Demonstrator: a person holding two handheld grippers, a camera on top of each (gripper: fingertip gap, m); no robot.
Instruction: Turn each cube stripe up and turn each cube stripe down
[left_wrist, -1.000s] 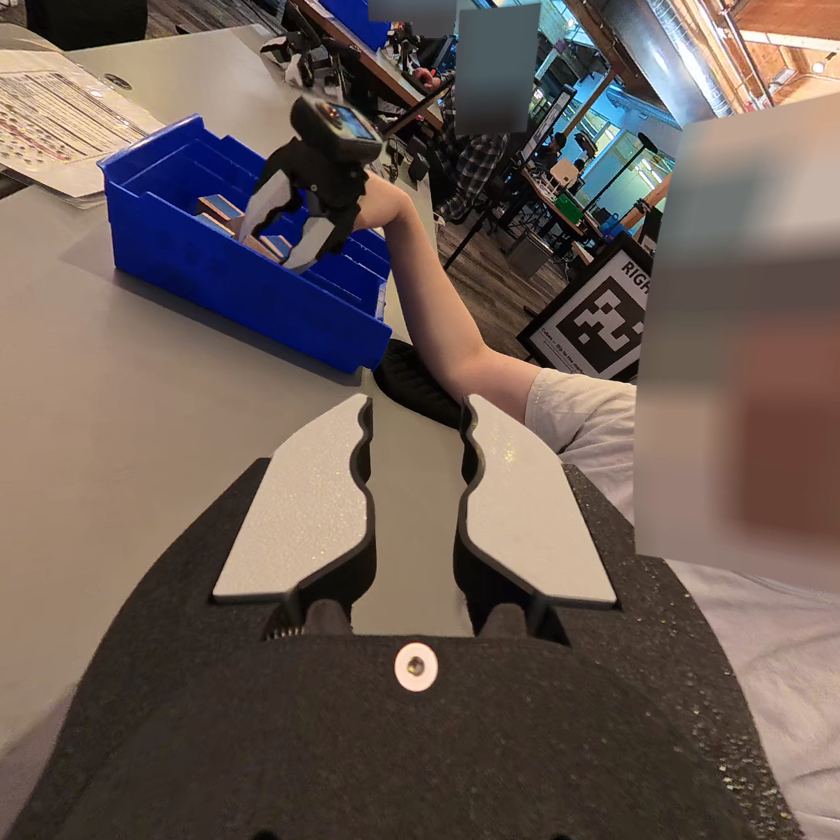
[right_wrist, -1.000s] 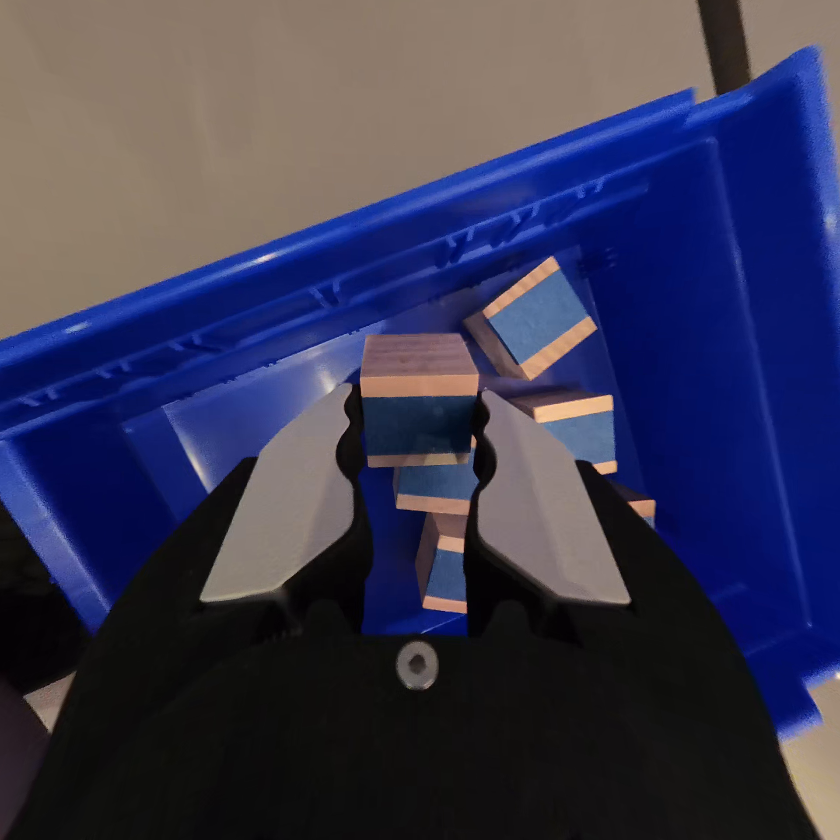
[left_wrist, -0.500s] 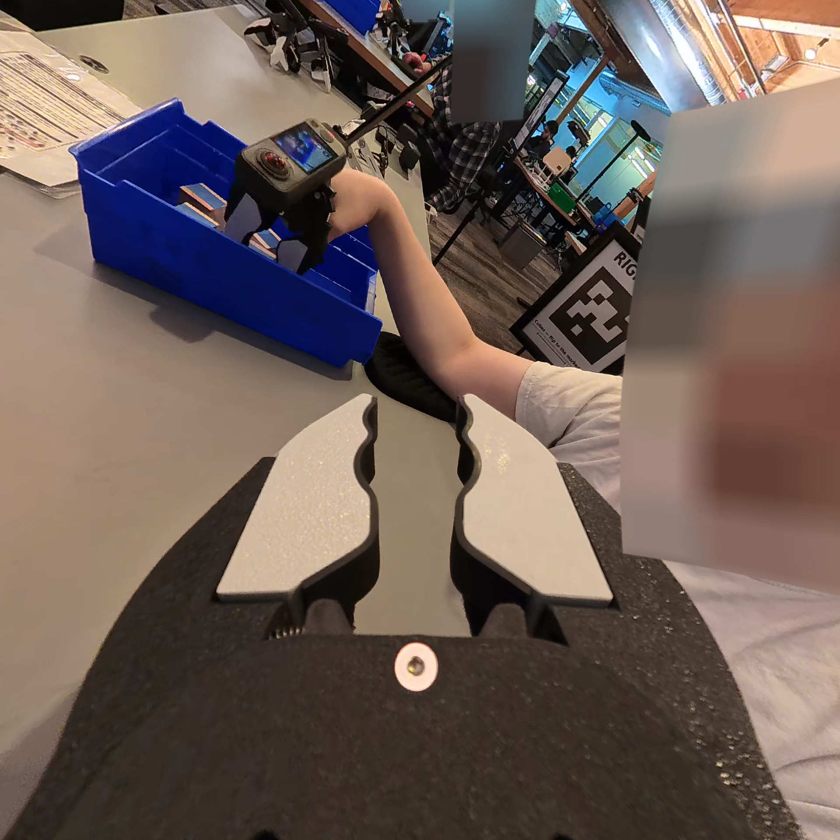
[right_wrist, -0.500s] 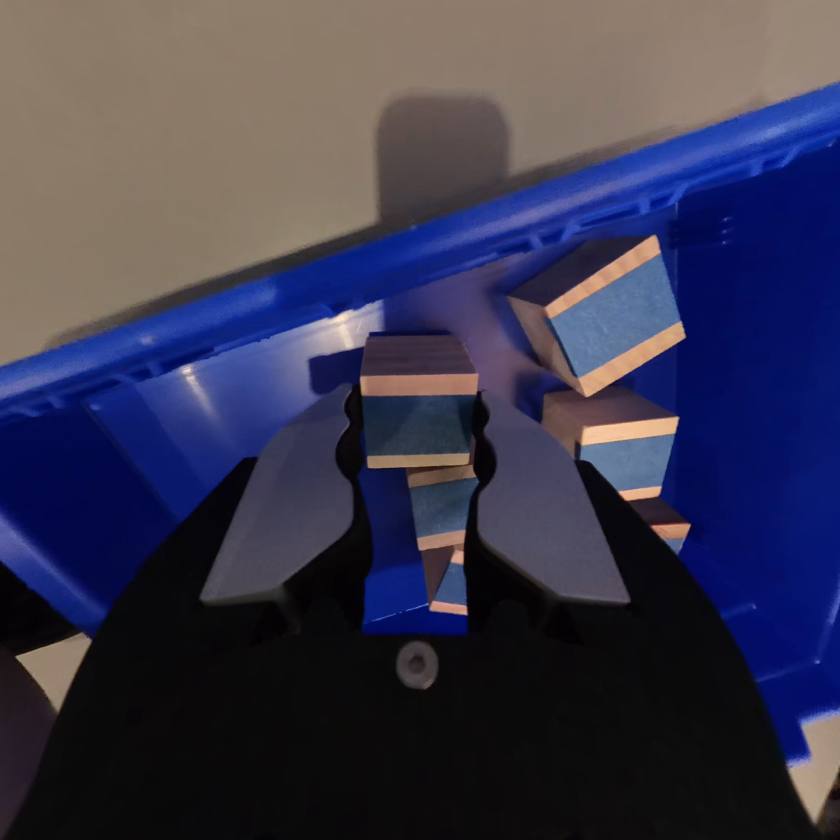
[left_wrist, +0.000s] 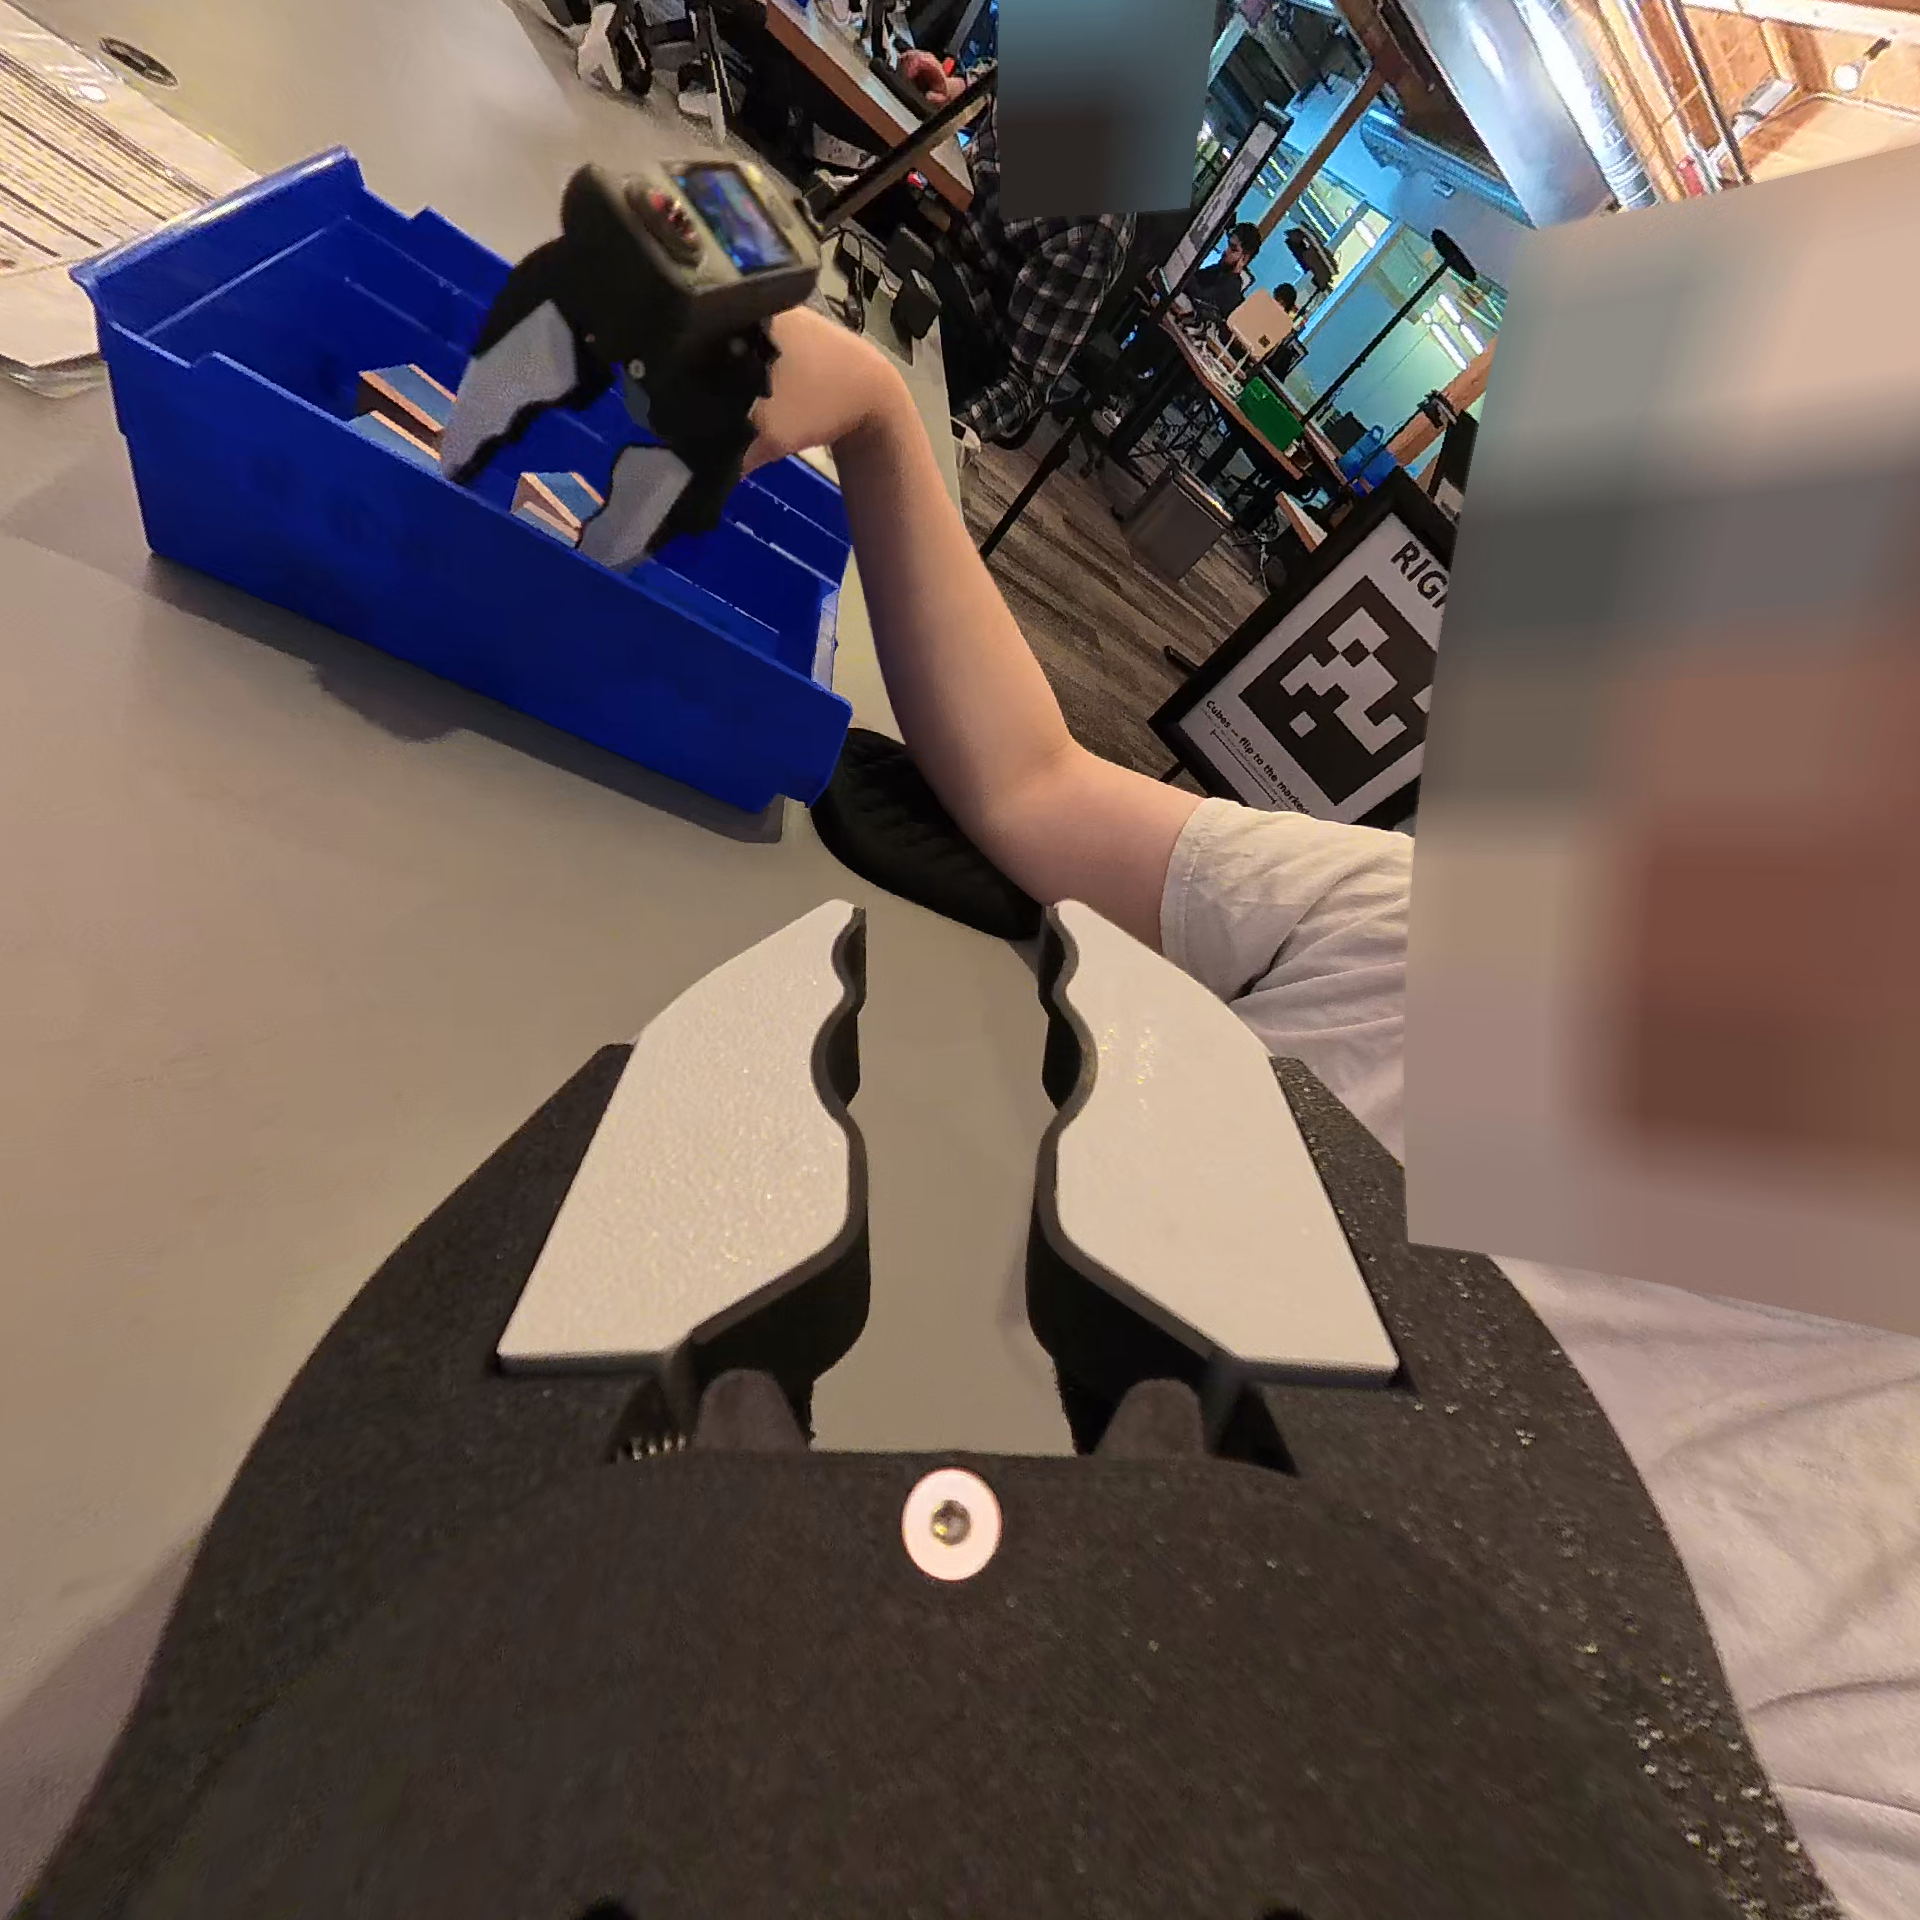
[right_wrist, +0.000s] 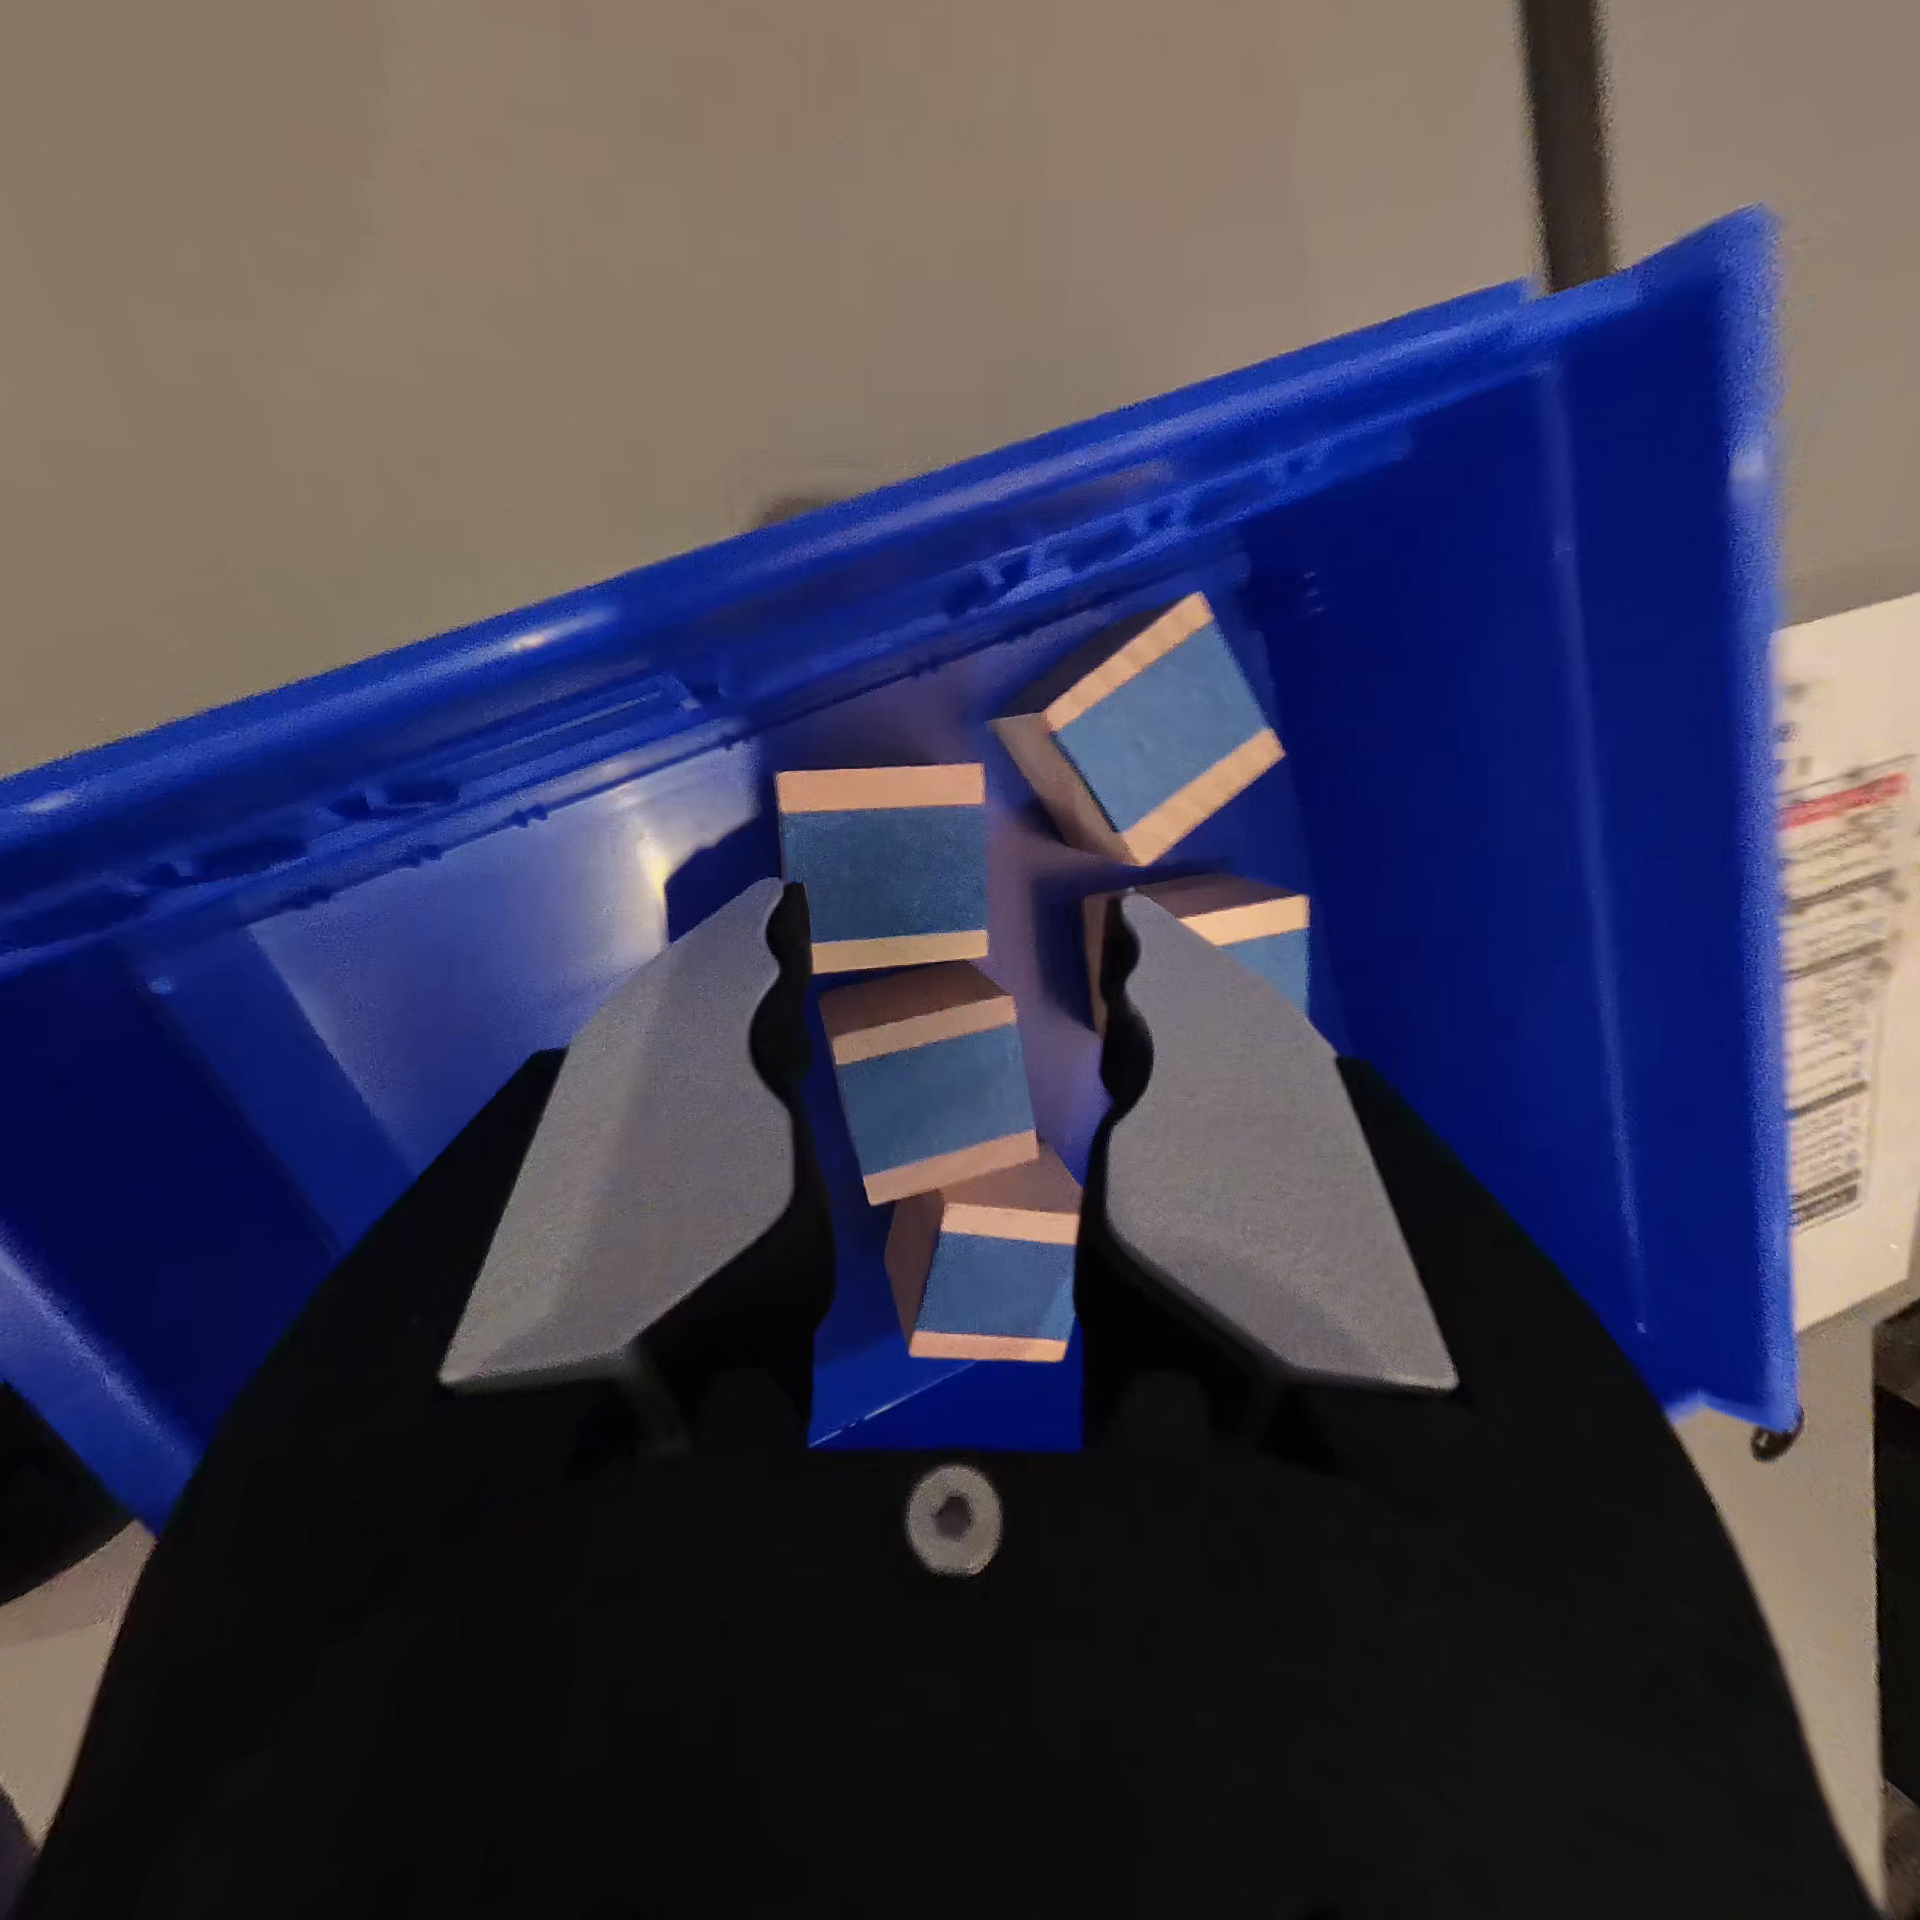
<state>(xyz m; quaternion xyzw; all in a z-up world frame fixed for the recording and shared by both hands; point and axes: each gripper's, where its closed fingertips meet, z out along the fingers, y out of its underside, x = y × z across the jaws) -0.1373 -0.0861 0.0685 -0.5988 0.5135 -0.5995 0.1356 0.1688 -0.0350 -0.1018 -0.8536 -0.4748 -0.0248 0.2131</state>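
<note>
Several wooden cubes with a blue stripe lie in a blue bin (right_wrist: 727, 582). My right gripper (right_wrist: 948, 899) is open and empty, hovering over them. One cube (right_wrist: 883, 868) lies just past its left fingertip, stripe towards the camera. Others (right_wrist: 930, 1081) (right_wrist: 992, 1288) show between the fingers, and two more (right_wrist: 1143, 727) (right_wrist: 1247, 935) lie to the right. In the left wrist view the right gripper (left_wrist: 540, 499) hangs over the bin (left_wrist: 468, 582). My left gripper (left_wrist: 951, 920) is open and empty above the grey table.
The person's bare arm (left_wrist: 935, 582) reaches to the bin over a black pad (left_wrist: 914, 862) at the table edge. A printed sheet (right_wrist: 1839, 935) lies beside the bin. A framed black-and-white marker sign (left_wrist: 1340, 675) stands on the floor beyond.
My right gripper has opened and let go of the cube it held. That cube now lies in the bin with its stripe showing. The left gripper has barely moved.
</note>
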